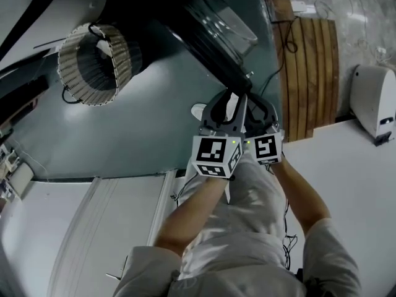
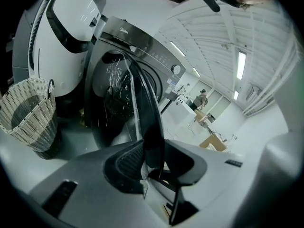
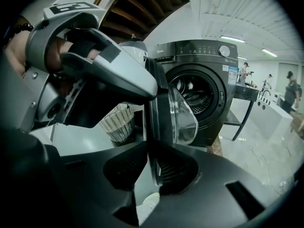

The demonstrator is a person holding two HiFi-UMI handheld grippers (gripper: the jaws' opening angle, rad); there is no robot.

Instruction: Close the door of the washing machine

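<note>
The left tool (image 2: 154,161) and right tool (image 3: 152,167) both stand spread astride the free edge of the door (image 3: 156,113), not pinching it, with the washing machine (image 3: 209,56) ahead.

a dull teal floor (image 1: 142,122) spreads under the left gripper (image 1: 230,104), with a woven basket (image 1: 73,73) well off to its left; wooden slats (image 1: 312,73) lie near the right gripper (image 1: 257,107), on its right; ahead of the left gripper a white ribbed ceiling (image 2: 213,37) carries long strip lights (image 2: 241,64)
</note>
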